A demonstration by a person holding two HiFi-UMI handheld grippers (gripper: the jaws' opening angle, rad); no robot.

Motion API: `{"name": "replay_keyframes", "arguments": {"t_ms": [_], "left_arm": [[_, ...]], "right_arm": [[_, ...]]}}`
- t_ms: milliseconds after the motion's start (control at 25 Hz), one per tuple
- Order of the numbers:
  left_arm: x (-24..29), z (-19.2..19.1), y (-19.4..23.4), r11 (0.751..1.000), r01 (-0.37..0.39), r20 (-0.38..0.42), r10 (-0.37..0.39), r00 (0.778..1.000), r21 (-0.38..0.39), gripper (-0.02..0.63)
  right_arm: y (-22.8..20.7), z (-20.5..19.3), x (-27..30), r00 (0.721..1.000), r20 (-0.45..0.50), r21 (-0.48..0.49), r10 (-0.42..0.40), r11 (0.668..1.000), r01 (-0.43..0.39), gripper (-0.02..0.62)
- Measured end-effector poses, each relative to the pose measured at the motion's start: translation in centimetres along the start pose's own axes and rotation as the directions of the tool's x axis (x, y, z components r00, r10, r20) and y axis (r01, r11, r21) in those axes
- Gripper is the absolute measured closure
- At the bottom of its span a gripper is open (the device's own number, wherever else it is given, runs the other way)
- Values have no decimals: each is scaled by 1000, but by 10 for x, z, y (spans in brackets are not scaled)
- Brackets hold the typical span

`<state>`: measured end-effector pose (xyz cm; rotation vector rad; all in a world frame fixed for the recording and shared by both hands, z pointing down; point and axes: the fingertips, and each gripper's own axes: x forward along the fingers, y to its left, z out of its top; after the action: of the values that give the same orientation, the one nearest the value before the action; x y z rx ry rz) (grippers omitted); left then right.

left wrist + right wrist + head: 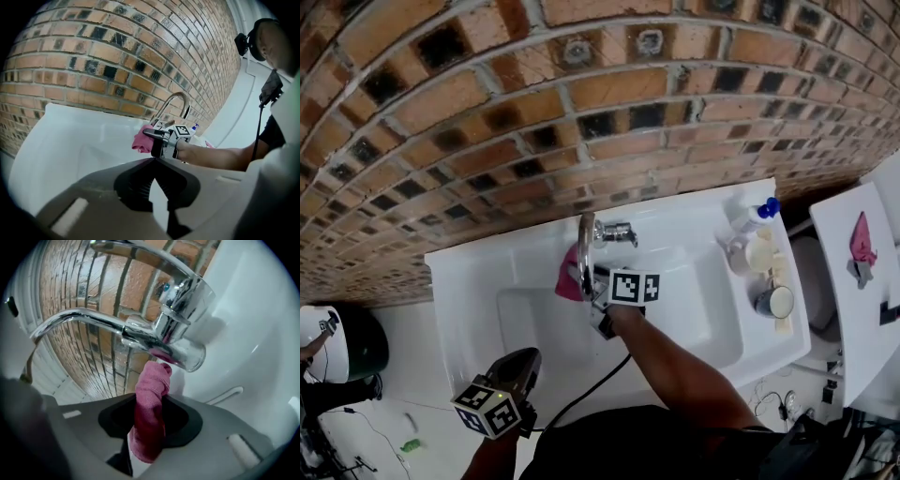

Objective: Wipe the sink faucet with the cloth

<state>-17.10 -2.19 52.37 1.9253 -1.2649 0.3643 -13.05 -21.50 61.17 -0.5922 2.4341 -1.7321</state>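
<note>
The right gripper (149, 427) clamps the pink cloth (151, 390), whose bunched tip touches the faucet (168, 329) underside. The cloth is likely soft and light, so a mid-fold grip suits it. The left gripper (153, 161) jaws rest together, empty.

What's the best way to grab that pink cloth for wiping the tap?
Probably the way the right gripper holds it: jaws shut across the bunched middle of the cloth, coming at the faucet from the person's side. A soft folded end then sticks out past the jaws, so cloth rather than gripper meets the metal.
</note>
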Motion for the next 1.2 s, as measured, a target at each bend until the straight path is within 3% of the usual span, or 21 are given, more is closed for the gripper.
{"name": "replay_keyframes", "arguments": {"t_ms": [120, 200, 480, 840, 1040, 1200], "left_arm": [[-1, 1, 3, 1000, -5, -2, 5, 1000, -1, 600], [-1, 0, 5, 1000, -8, -2, 8, 1000, -1, 600], [-3, 0, 7, 1000, -9, -3, 9, 1000, 5, 600], [-5, 4, -3, 999, 1, 9, -1, 1000, 32, 600], [-9, 7, -11, 999, 7, 31, -9, 999, 45, 600], [-14, 5, -18, 998, 20, 45, -22, 999, 52, 600]], "right_arm": [[-2, 11, 5, 998, 67, 99, 19, 995, -25, 457], [0, 18, 6, 995, 94, 108, 33, 993, -43, 457], [28, 40, -2, 973, 191, 52, 132, 988, -145, 459], [62, 50, -12, 946, 223, -26, 234, 972, -234, 460], [74, 56, -24, 933, 233, -74, 273, 962, -263, 460], [78, 52, -37, 943, 209, -103, 259, 965, -242, 460]]}}
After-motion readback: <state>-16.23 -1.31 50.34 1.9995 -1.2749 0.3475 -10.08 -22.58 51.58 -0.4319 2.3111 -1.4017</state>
